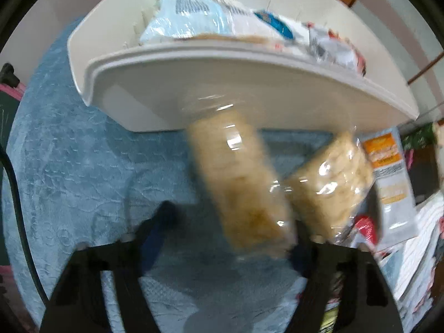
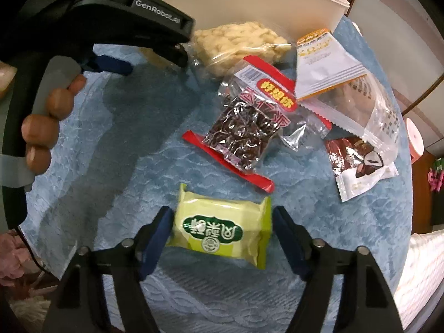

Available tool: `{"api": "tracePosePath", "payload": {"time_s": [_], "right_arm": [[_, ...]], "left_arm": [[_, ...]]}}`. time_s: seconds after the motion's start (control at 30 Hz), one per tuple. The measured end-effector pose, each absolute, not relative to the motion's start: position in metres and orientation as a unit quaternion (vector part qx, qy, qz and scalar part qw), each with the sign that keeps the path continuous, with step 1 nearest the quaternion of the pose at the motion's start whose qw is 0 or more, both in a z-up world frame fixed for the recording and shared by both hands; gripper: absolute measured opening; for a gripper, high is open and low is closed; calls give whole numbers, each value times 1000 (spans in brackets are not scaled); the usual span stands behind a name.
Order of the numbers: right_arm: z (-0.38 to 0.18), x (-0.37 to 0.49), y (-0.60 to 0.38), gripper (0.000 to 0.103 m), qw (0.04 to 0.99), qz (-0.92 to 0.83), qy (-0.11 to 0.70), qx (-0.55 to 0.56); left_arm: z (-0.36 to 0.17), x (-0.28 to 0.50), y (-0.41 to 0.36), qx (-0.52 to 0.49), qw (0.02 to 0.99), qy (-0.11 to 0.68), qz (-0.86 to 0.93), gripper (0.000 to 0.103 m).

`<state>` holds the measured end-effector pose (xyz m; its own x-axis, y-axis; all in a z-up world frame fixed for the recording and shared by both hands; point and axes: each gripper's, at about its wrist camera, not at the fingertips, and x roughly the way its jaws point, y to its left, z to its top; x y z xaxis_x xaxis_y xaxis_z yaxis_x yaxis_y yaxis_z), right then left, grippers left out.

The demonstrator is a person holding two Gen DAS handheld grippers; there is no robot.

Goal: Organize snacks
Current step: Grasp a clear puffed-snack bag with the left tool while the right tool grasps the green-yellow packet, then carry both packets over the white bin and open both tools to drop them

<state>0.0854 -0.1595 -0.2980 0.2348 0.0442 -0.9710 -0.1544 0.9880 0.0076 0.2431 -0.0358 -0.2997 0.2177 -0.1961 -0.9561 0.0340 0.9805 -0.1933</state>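
In the left wrist view a white bin [image 1: 249, 83] stands on a blue cloth with a light blue packet [image 1: 211, 19] inside. My left gripper [image 1: 230, 222] is open; a blurred clear pack of beige puffed snack [image 1: 238, 183] lies between its fingers, leaning against the right one. A second beige pack [image 1: 330, 180] lies to its right. In the right wrist view my right gripper [image 2: 222, 230] is open around a yellow-green packet [image 2: 222, 230] on the cloth. The left gripper [image 2: 119, 27] shows at upper left.
Ahead of the right gripper lie a red-edged pack of dark dried fruit [image 2: 244, 127], an orange-and-white packet [image 2: 327, 63], a clear bag [image 2: 371, 111], a brown chocolate snack packet [image 2: 360, 163] and a beige pack [image 2: 241, 41]. The white bin [image 2: 249, 2] stands behind them.
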Motion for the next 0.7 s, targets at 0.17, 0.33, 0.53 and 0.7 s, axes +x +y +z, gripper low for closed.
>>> {"api": "tracePosePath", "payload": {"time_s": [0.17,0.33,0.53,0.7], "right_arm": [[-293,81,-163,59,787,61,613,-40],[-293,80,-176,55,783,66,617,-28],[-274,81,-192,55,783,77,617,3],[-243,79,-196,55,795,94,600,8]], "left_arm": [[-298,250,-25,-118,771,620,-84,28],[-287,223,-15,-113,777,614,-82,27],[-255,200,-9,-79,791,602,-78,27],[-223,177,-3,-61,801,591,-79,27]]}}
